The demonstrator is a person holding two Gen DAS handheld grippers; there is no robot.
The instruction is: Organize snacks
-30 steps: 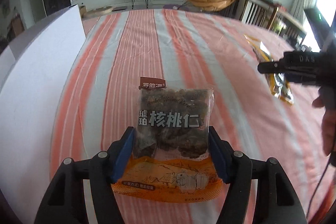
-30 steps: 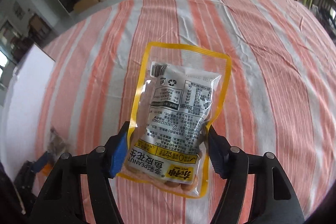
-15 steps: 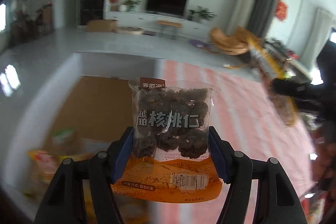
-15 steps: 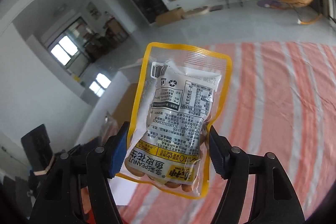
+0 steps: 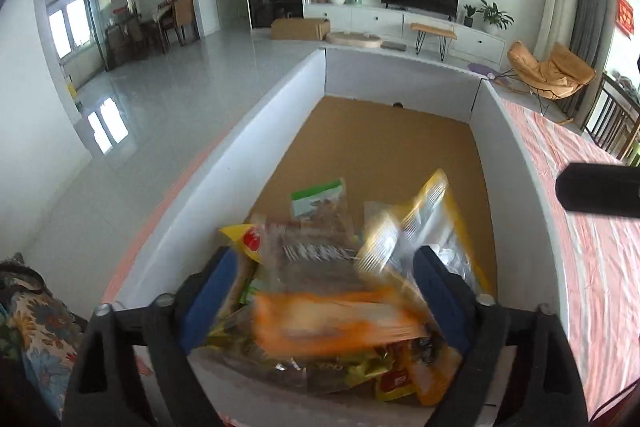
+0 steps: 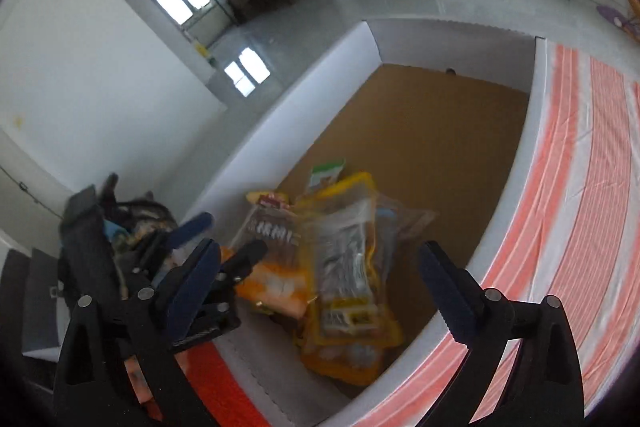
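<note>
Peanut bag [image 6: 348,267] between right gripper's [image 6: 320,279] just-opened jaws (untouched); blurred.

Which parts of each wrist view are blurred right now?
Left wrist view: the orange-bottomed packet between the open tongs is smeared; the box and room stay sharp. Right wrist view: the yellow-edged packet is streaked, the striped cloth slightly soft.

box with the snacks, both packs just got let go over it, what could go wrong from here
1. Both grippers' jaws have just been opening: the walnut pack and the peanut pack are blurred, dropping onto the same pile in the near corner of the box, so it may heap up and slide.
2. The left gripper sits close beside the right gripper over that corner; they could knock together when pulling back.
3. The peanut pack lands near the near wall and might end up leaning on it.
</note>
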